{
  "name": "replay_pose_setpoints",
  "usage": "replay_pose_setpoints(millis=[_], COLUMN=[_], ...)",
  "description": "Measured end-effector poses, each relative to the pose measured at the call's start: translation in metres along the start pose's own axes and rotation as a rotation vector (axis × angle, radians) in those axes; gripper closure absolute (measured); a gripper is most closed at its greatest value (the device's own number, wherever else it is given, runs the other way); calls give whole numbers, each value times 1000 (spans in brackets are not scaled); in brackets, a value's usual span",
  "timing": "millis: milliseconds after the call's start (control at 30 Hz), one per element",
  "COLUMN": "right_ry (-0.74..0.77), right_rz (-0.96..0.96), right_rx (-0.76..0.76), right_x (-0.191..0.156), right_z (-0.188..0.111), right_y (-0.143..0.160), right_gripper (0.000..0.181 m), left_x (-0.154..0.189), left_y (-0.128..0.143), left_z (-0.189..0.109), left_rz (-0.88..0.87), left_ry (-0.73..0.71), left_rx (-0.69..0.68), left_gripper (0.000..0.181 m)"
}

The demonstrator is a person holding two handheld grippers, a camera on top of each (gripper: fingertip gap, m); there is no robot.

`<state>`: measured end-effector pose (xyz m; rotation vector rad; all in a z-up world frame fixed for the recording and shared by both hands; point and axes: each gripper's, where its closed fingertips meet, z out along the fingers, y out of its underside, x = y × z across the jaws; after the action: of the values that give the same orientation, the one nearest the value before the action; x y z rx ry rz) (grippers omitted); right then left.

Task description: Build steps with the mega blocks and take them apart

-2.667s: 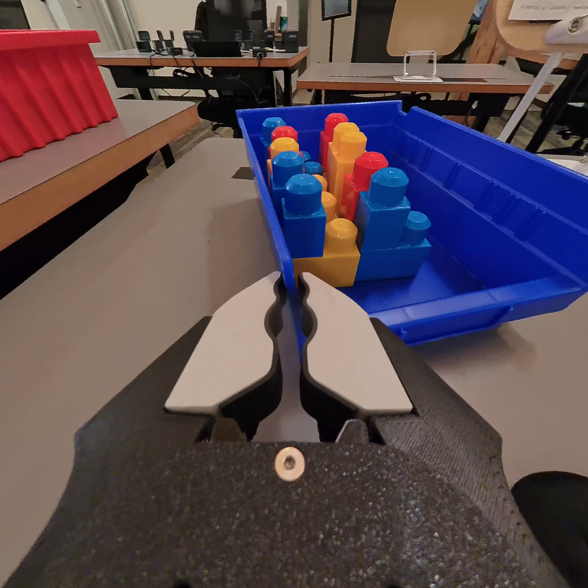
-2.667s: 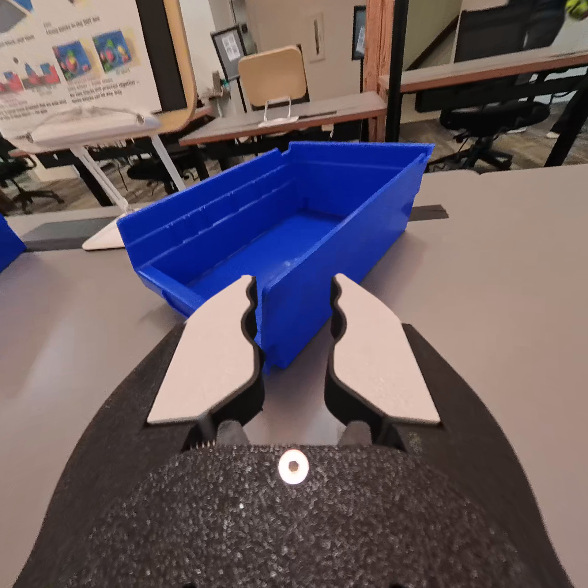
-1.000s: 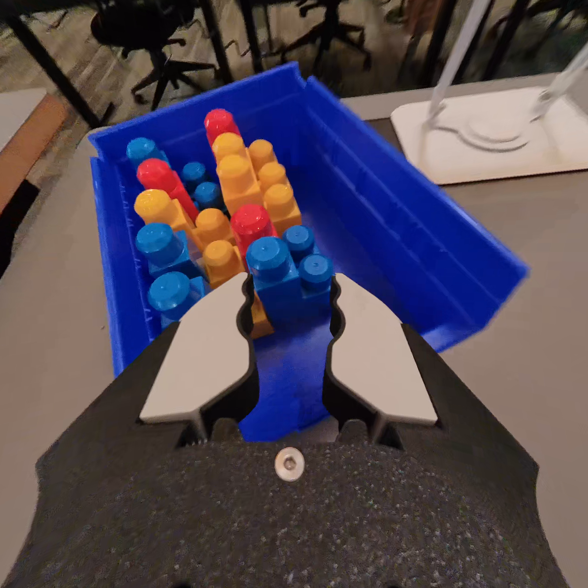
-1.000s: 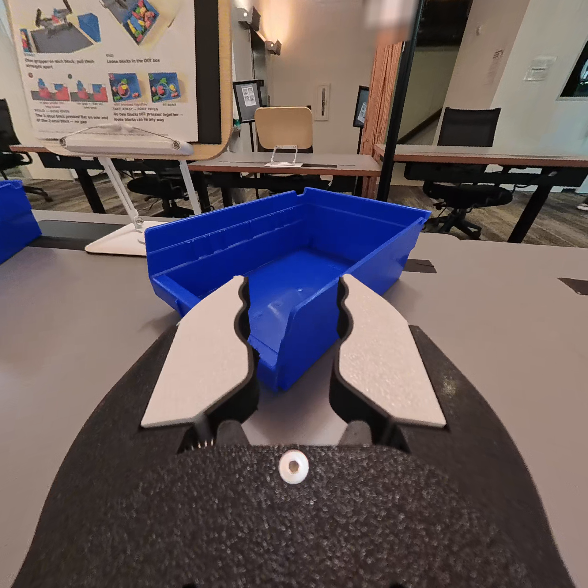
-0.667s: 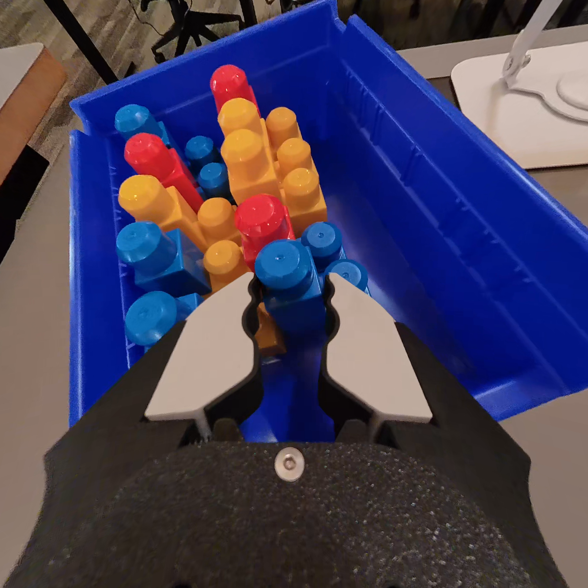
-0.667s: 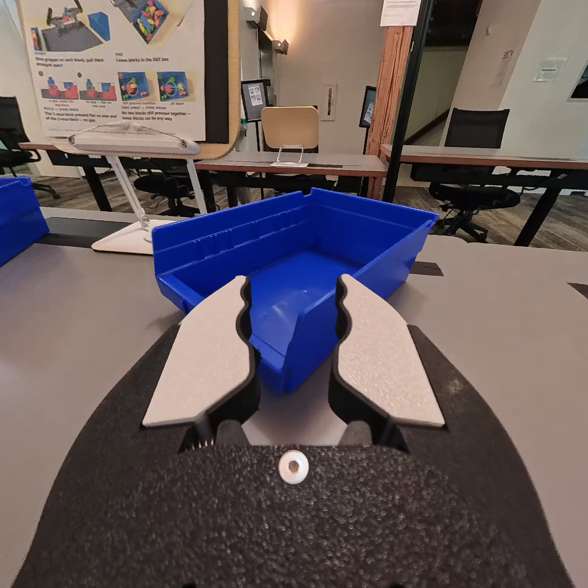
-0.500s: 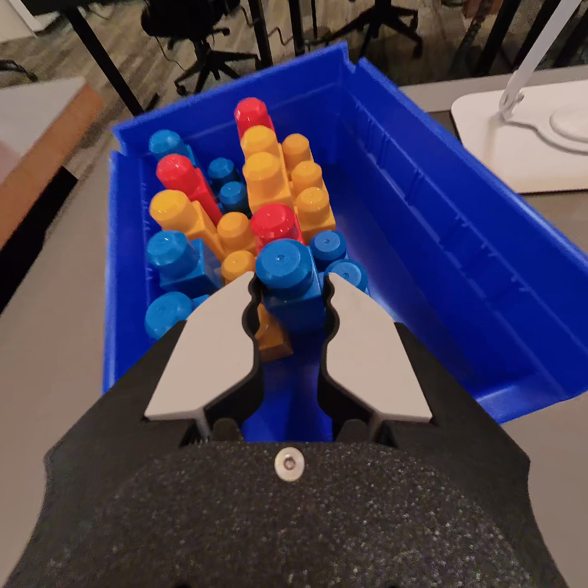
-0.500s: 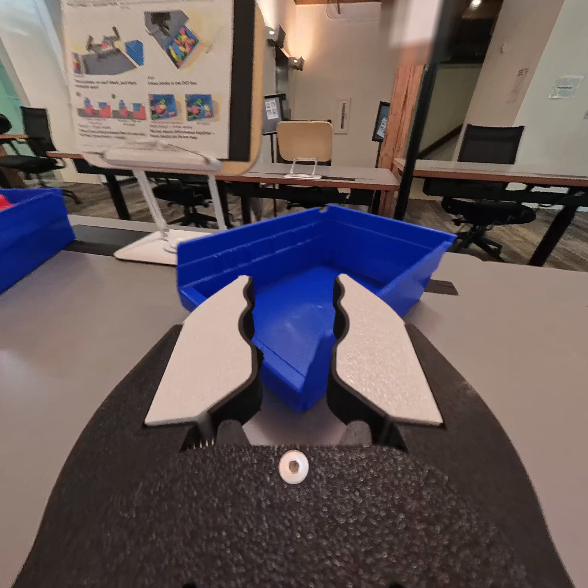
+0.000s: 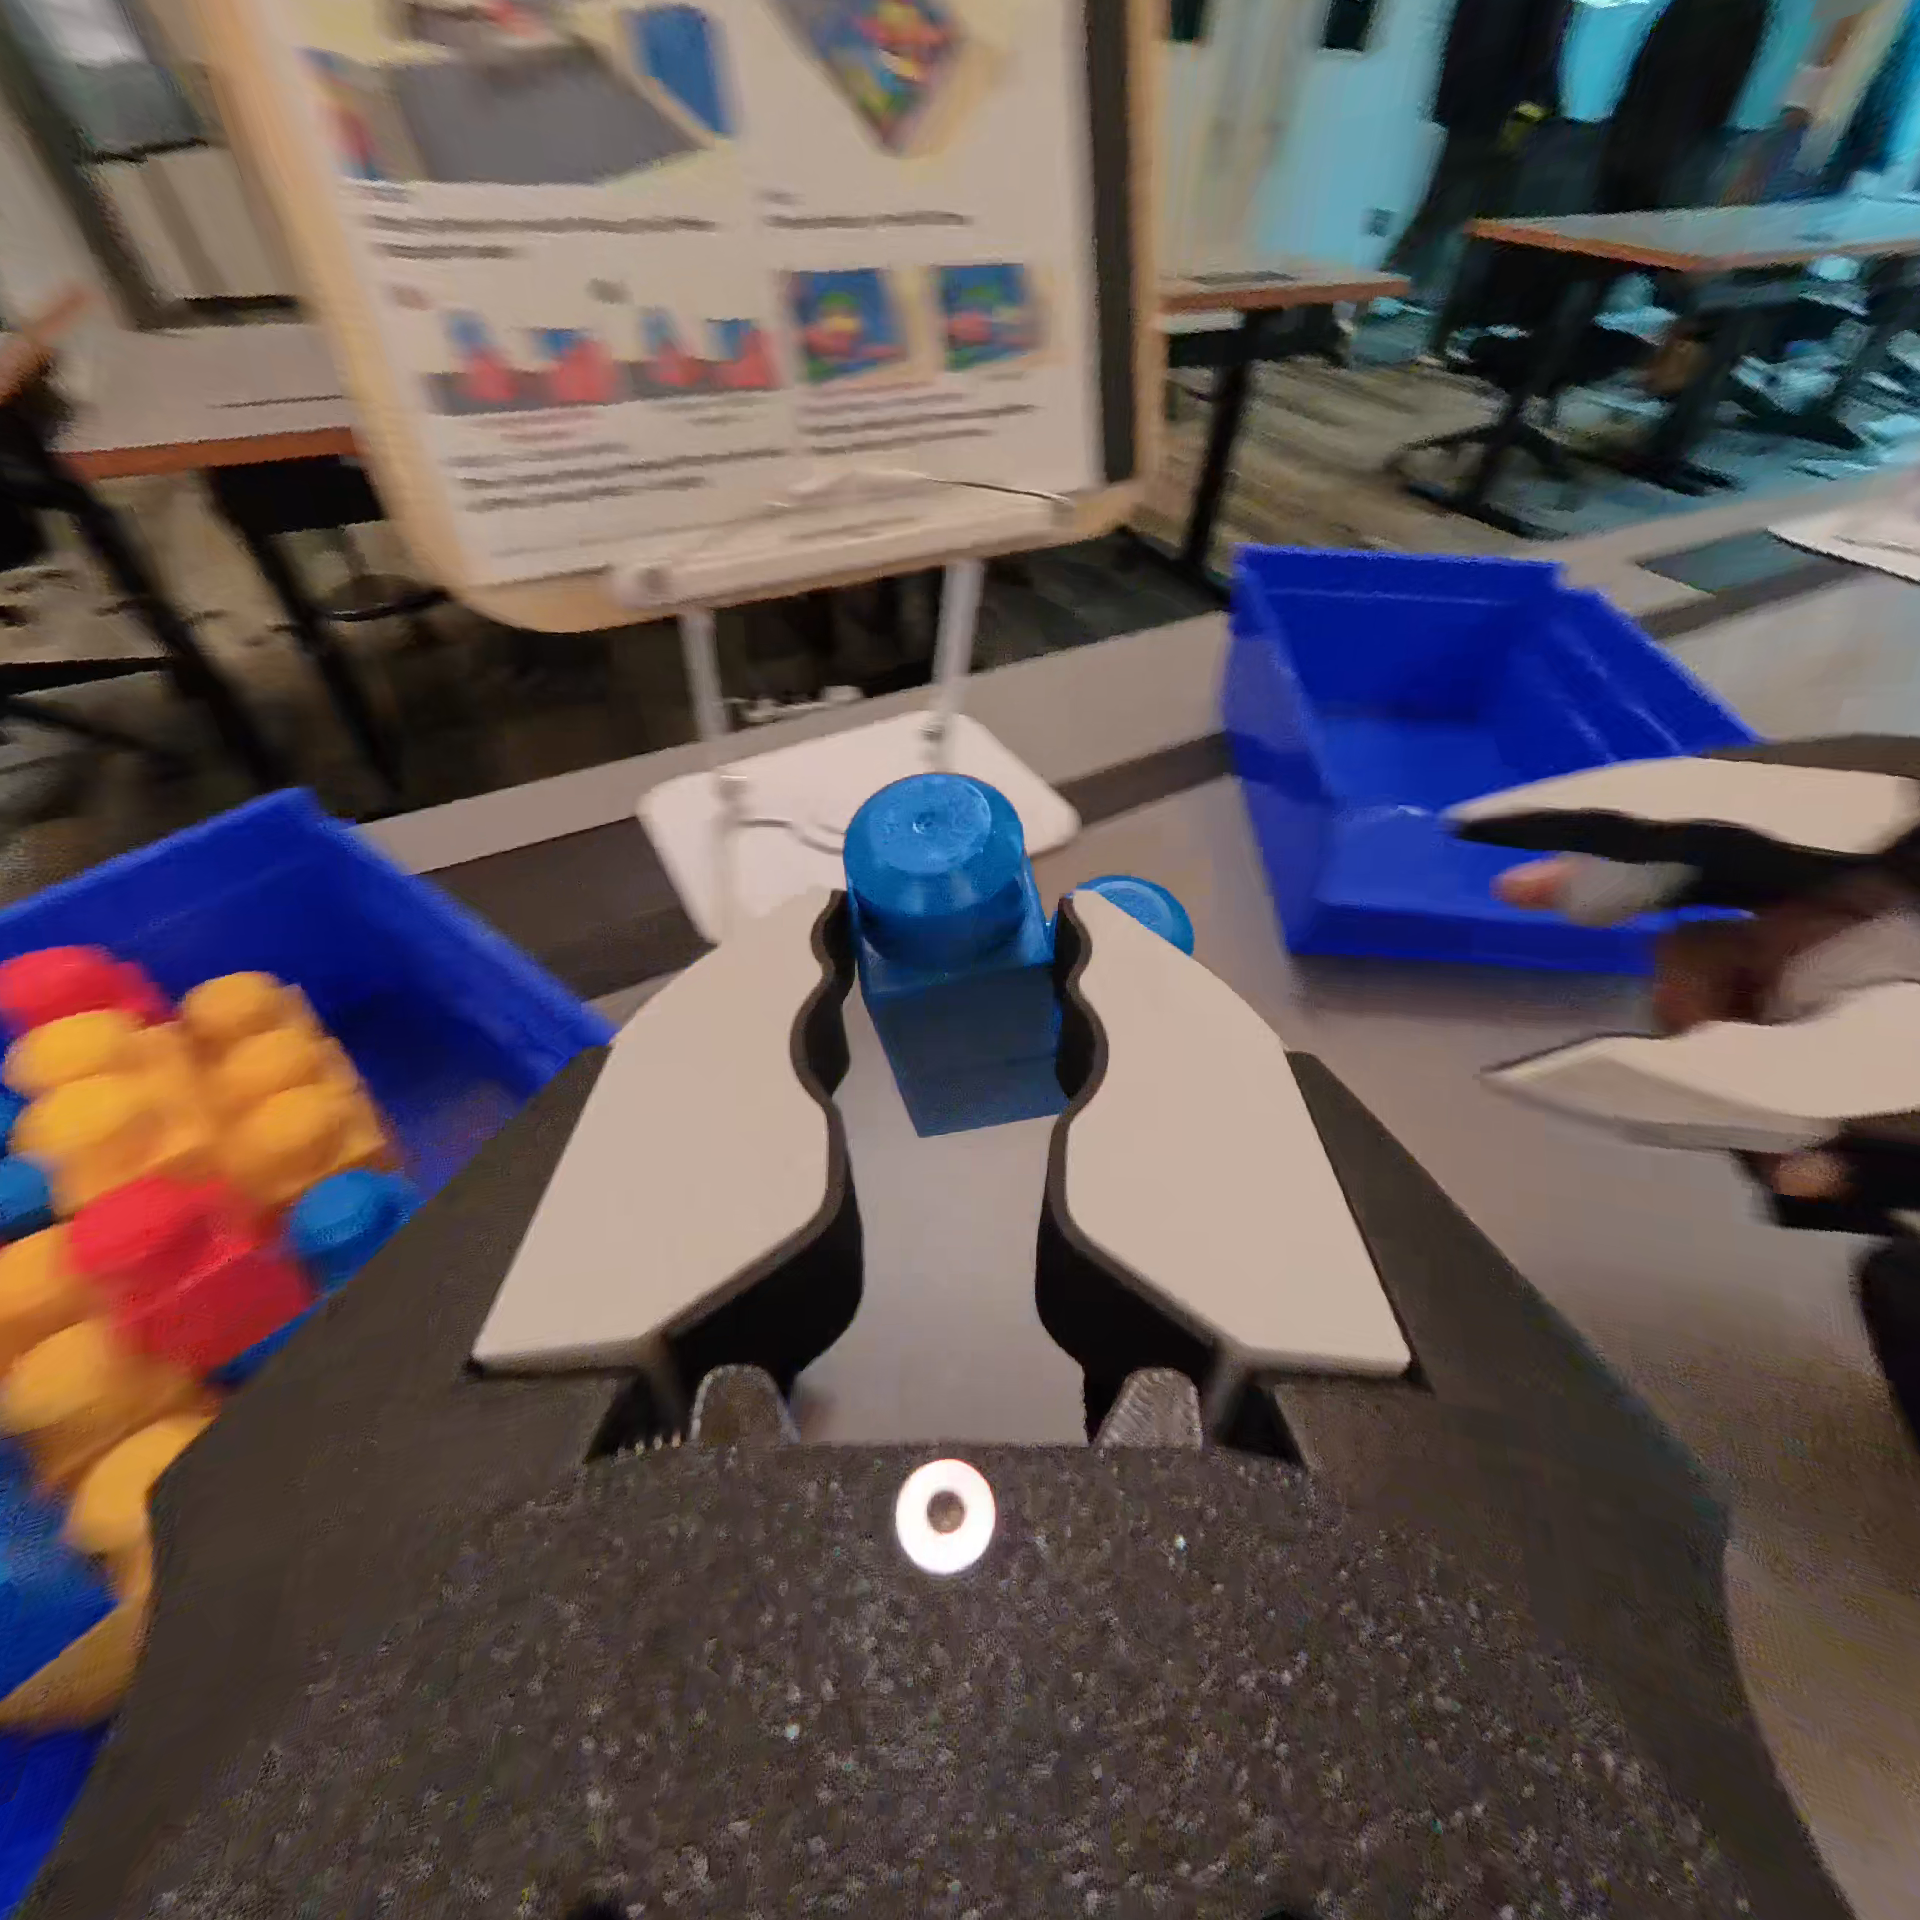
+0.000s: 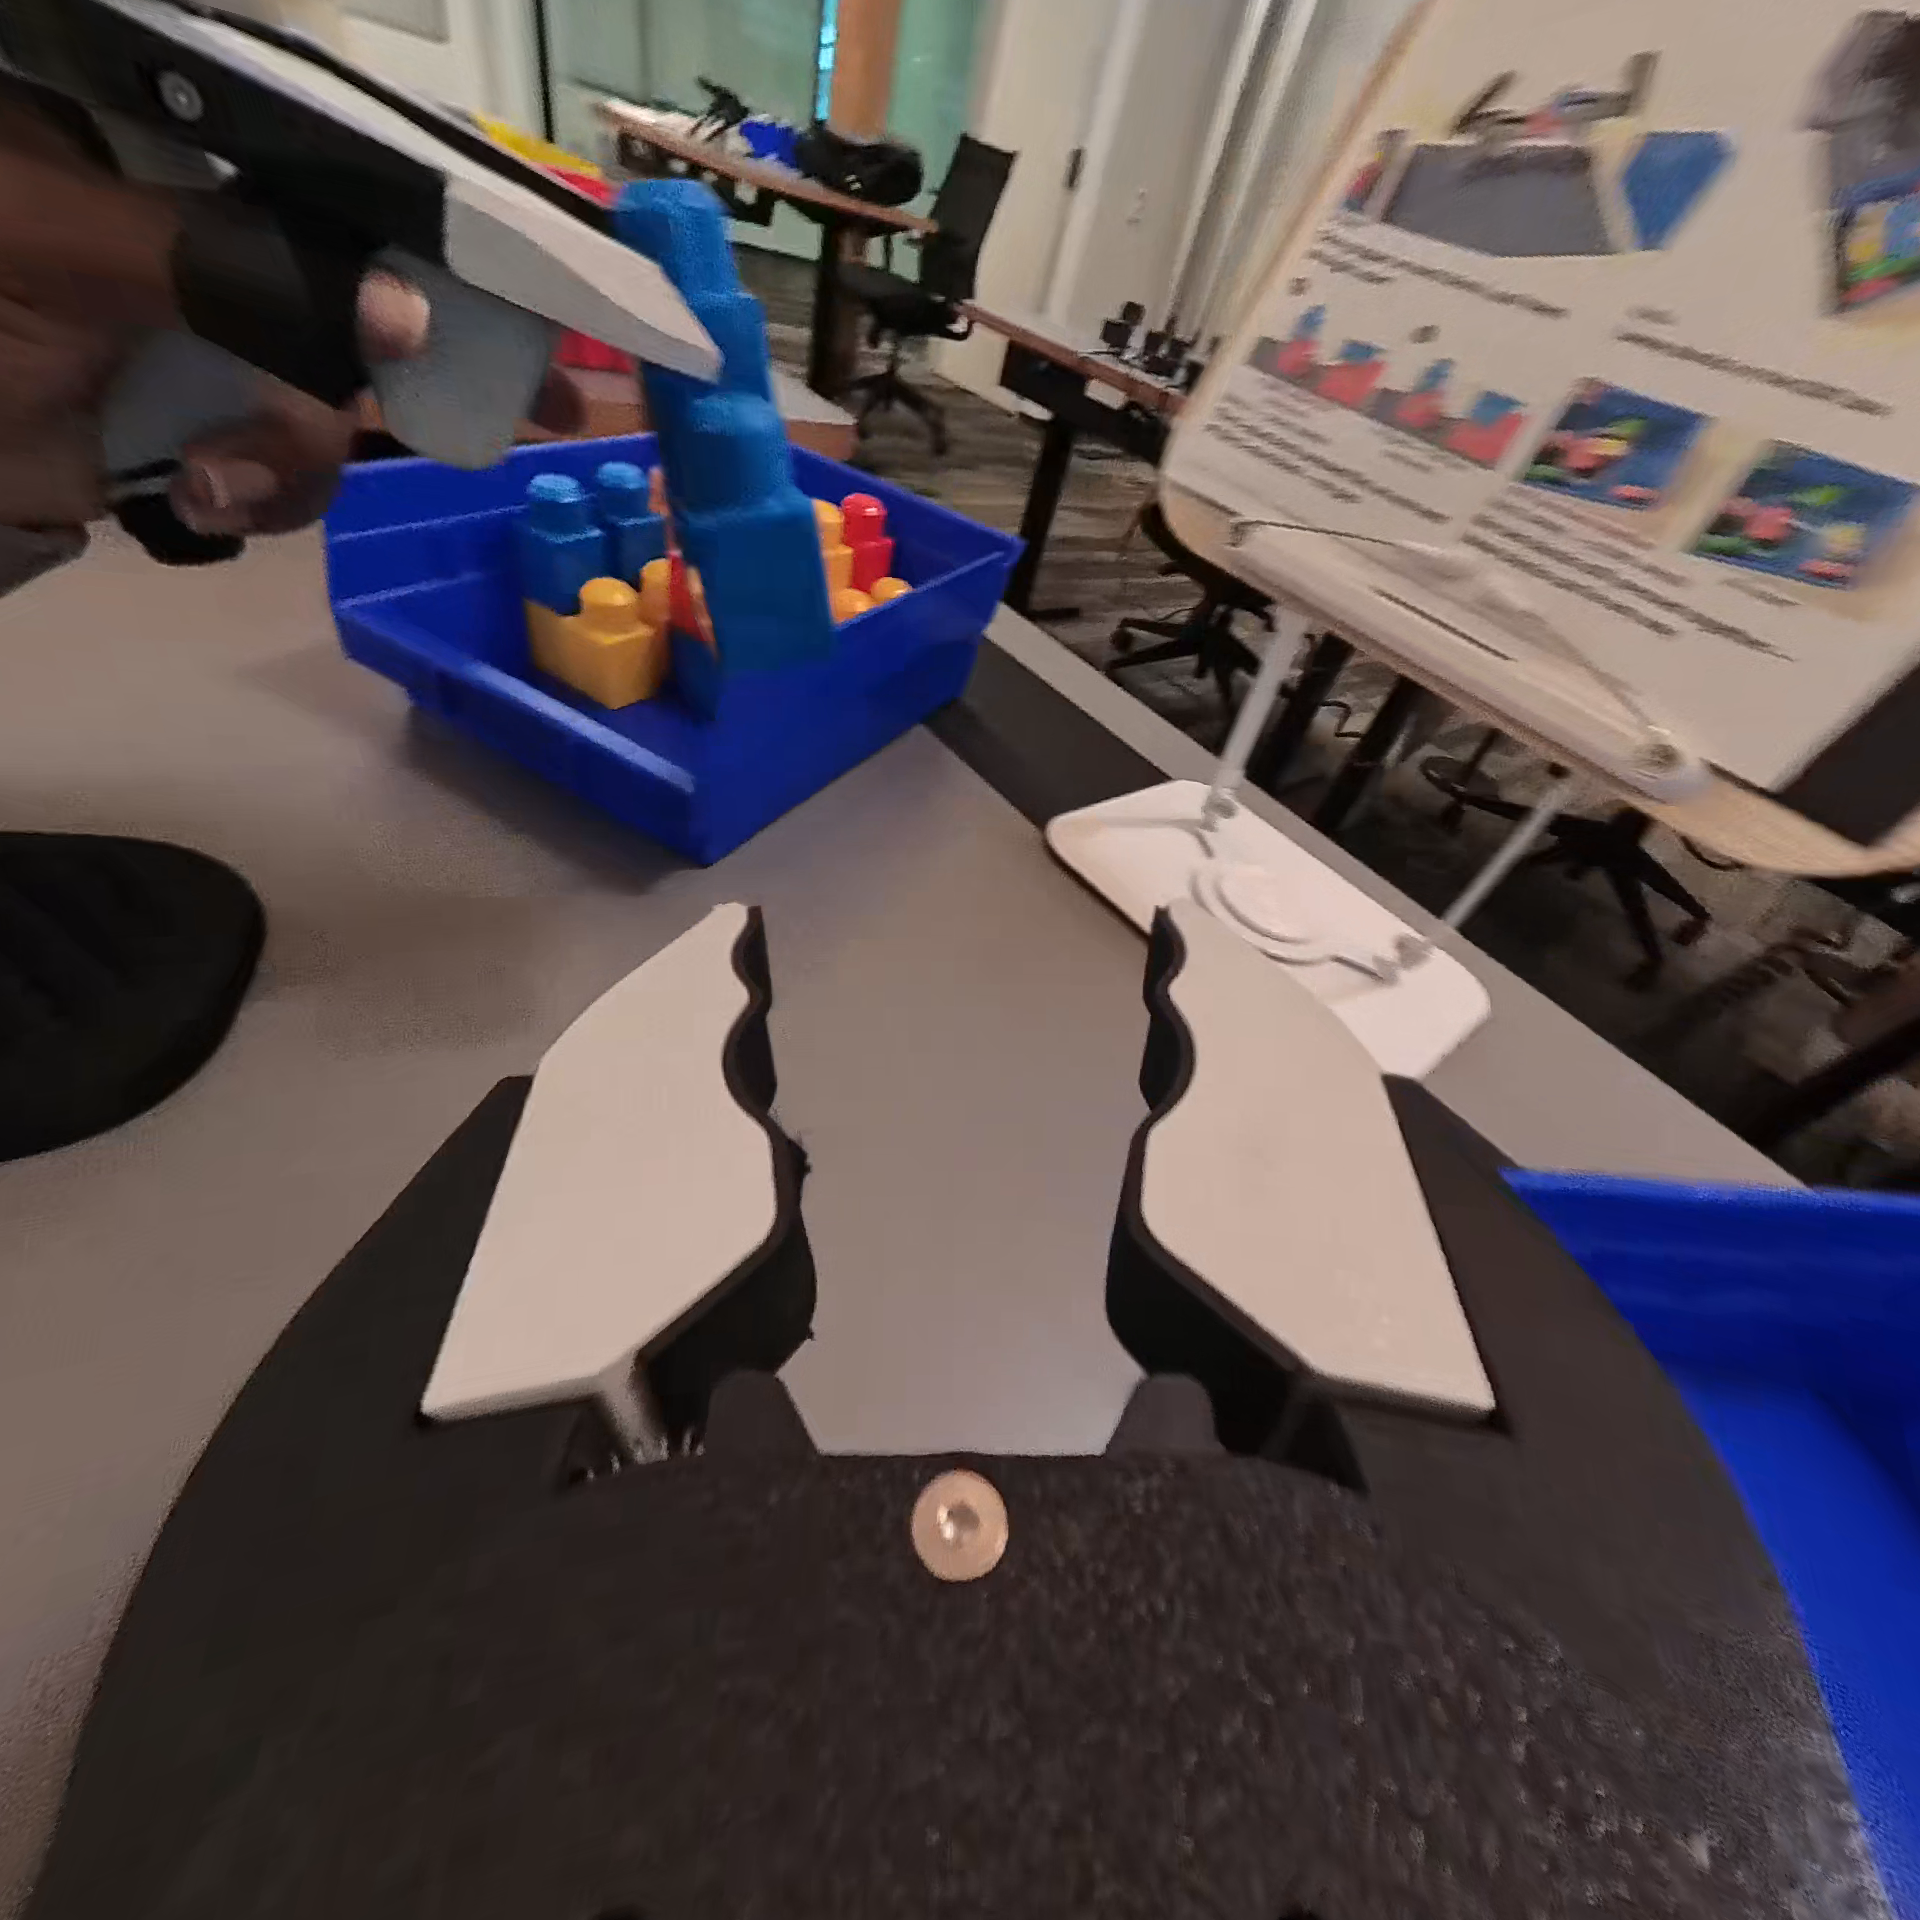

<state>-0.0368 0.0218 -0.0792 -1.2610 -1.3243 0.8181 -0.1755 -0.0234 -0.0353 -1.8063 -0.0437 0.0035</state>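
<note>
Left tongs [image 9: 945,935] clamp blue block stack [image 9: 951,977] midair; right tongs [image 10: 951,940] agape, empty

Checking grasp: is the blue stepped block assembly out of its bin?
Out. The left gripper holds the blue stepped block assembly above the grey table.

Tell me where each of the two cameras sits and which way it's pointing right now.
Left wrist view: on the left gripper, looking along its fingers, shut on a blue block held above the table; the right gripper shows at far right.
Right wrist view: on the right gripper, fingers open and empty over the table, facing the full bin; the left gripper and a hand show upper left.
Shared: the blue block, full bin, poster stand, each other's gripper.
</note>
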Motion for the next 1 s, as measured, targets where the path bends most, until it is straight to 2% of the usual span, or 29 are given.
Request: replay_pose_setpoints(millis=[133, 167, 233, 333, 400, 467, 567, 633, 733, 767, 800, 933, 1000], right_ry=[-65, -72, -50, -80, -120, -231, -423, -522, -631, -658, -677, -716, -693], right_rz=[-26, -23, -34, 25, 128, 259, 487, 561, 582, 592, 595, 538, 482], right_rx=[-38, -54, -104, -71, 35, 225, 481, 588, 594, 582, 563, 437, 395], right_x=[-31, -35, -36, -31, -18, -8, 2, -3, -31, -41, -49, -65, -58], right_z=[29, 33, 36, 31, 20, -1, -34, -47, -45, -42, -38, -28, -30], right_y=[8, 13, 29, 39, 31, 9, -23, -37, -39, -37, -35, -25, -24], right_gripper=[107, 111, 145, 146, 146, 146, 146, 146, 145, 145, 145, 145, 136], left_x=[65, 76, 91, 106, 109, 112, 133, 149, 165, 169, 171, 164, 158], left_y=[23, 29, 36, 35, 27, 22, 19, 14, 8, 9, 9, 16, 22], left_z=[19, 23, 29, 30, 26, 21, 9, 0, -8, -9, -12, -17, -21], left_rz=[81, 98, 129, 149, 113, 27, -204, -327, -349, -327, -300, -195, -163], left_ry=[169, 193, 212, 277, 341, 450, 752, 909, 982, 987, 986, 974, 997], left_rx=[-68, -79, -82, -19, 59, 116, 167, 207, 271, 273, 288, 257, 226], left_gripper=[144, 144, 144, 146, 138, 130, 120, 116, 123, 137, 142, 142, 142])
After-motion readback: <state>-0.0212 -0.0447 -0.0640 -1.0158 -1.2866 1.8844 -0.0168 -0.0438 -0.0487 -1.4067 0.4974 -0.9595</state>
